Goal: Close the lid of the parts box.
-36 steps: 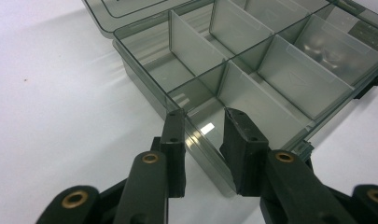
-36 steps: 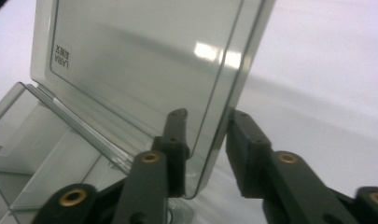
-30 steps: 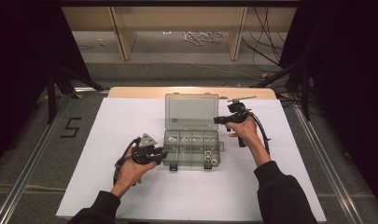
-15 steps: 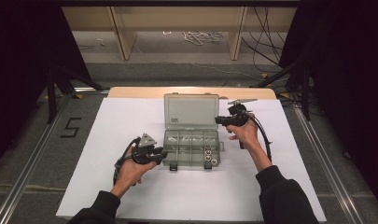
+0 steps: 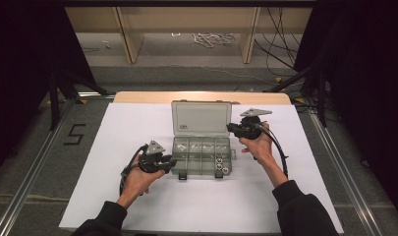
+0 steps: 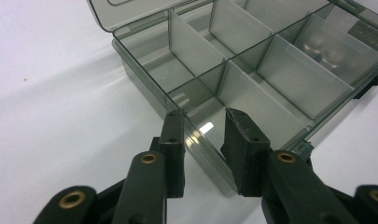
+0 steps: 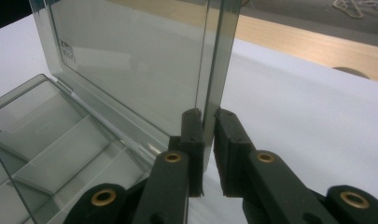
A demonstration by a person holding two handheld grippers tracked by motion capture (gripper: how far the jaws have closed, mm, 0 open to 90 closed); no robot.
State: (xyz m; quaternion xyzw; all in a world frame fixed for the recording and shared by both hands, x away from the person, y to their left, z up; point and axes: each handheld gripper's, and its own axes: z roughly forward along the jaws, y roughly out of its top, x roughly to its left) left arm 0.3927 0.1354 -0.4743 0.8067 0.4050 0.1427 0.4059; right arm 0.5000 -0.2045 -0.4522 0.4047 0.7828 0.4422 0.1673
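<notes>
A clear grey compartment box [image 5: 201, 173] sits mid-table with its lid [image 5: 201, 118] standing upright. Small metal parts [image 5: 220, 164] lie in its right compartments. My left gripper [image 5: 173, 161] is at the box's left end. In the left gripper view, this gripper [image 6: 203, 116] straddles the box's side wall [image 6: 144, 79], one jaw outside and one inside, both touching it. My right gripper [image 5: 231, 129] is at the lid's right edge. In the right gripper view, its jaws have just been closing and this gripper [image 7: 206, 114] now pinches the lid [image 7: 130, 60] by its thin edge.
The box rests on a white sheet [image 5: 137, 123] covering the table, with a wooden strip [image 5: 201, 97] along the far edge. A floor marker "5" [image 5: 74, 133] lies at the left. Wooden posts and loose cables [image 5: 213, 37] are beyond the table. Metal rails run along both sides.
The right gripper has shifted slightly at the lid's right edge. The lid stays upright. The left hand and the box have kept still.
</notes>
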